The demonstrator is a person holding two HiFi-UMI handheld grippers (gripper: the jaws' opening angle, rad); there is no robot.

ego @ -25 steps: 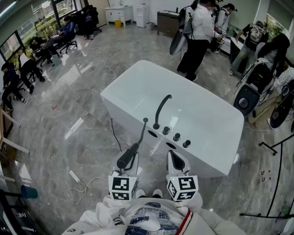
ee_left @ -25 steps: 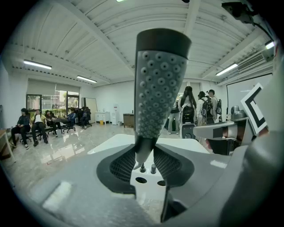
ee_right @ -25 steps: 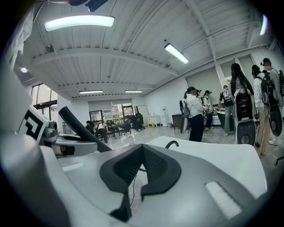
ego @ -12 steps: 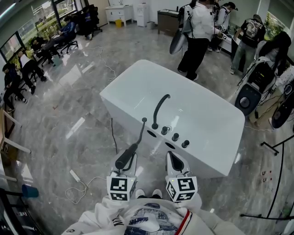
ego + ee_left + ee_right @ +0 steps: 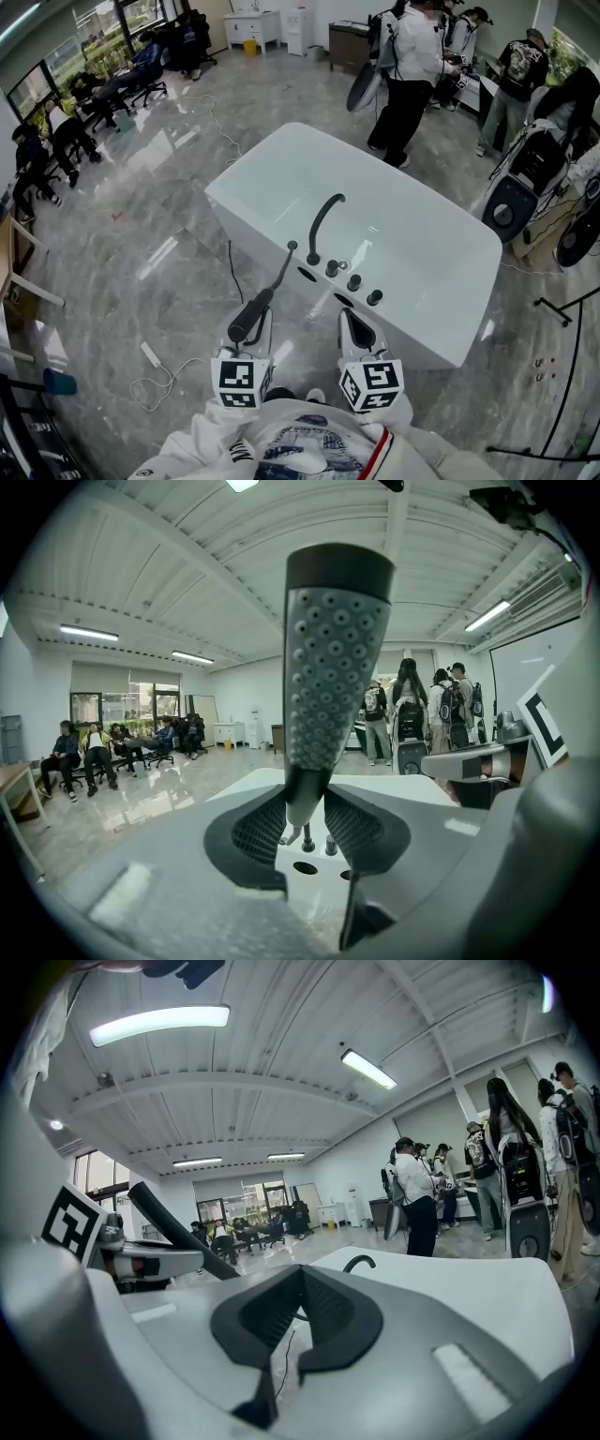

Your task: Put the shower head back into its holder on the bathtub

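At lower centre-left of the head view, the left gripper (image 5: 306,810) pinches the shower head (image 5: 251,317) by its narrow neck, one ribbed pad on each side. The dark body slants up and to the right, and its thin end hangs over the near rim of the bathtub (image 5: 412,244). A dark oval opening (image 5: 307,274) just right of and below that end, beside the curved spout (image 5: 323,223), is probably the holder. The head is lifted and brought near, but not seated. Aligning, lowering and releasing remain. To the right, the right gripper (image 5: 300,1277) has its jaws pressed together on nothing, near the rim.
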